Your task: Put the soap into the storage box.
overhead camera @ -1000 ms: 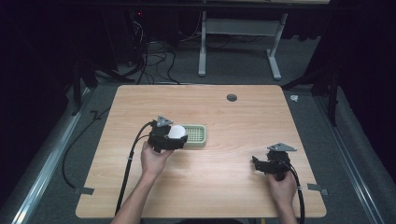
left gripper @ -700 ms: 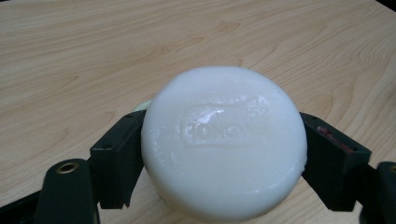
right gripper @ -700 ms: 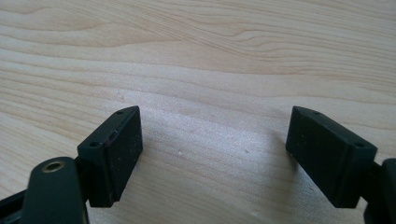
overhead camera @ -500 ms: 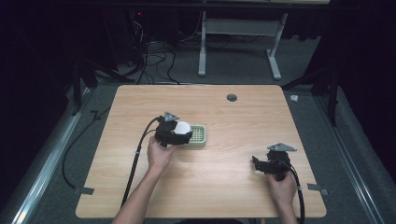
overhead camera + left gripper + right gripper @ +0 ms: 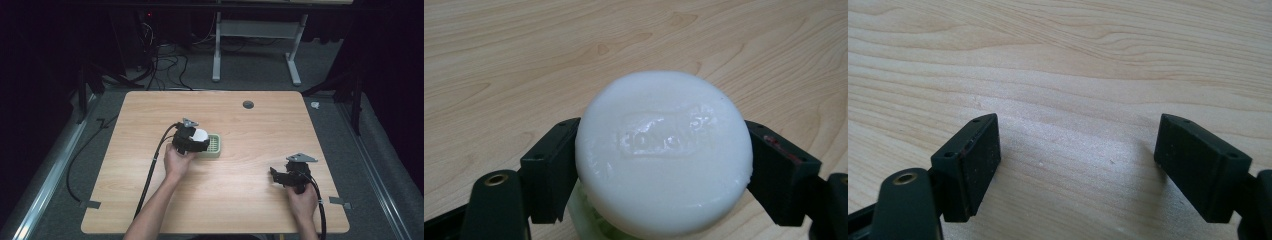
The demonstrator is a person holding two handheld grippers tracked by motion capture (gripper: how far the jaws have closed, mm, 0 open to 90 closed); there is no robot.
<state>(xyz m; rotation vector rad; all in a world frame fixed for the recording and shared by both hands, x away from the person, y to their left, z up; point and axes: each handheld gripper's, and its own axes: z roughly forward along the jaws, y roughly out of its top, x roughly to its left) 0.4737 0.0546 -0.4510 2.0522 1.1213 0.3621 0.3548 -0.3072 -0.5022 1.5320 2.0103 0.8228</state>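
Soap (image 5: 664, 155) sits clamped between your left gripper's (image 5: 192, 142) jaws, seemingly just above the green dish (image 5: 214, 146) beneath them, so lower it level before letting go, while your right gripper (image 5: 1075, 172) idles wide and empty.

We hold a black two-jaw left gripper (image 5: 200, 142) near the middle of the pale wooden table (image 5: 260, 125), with a grey three-cornered plate on top and a thick black cable trailing to the table's near edge. Our black right gripper (image 5: 276, 174), toward the table's near right corner, carries the same plate and cable. Its jaws are flat black blocks with small screws and a brass-ringed hole. Our forearms are bare
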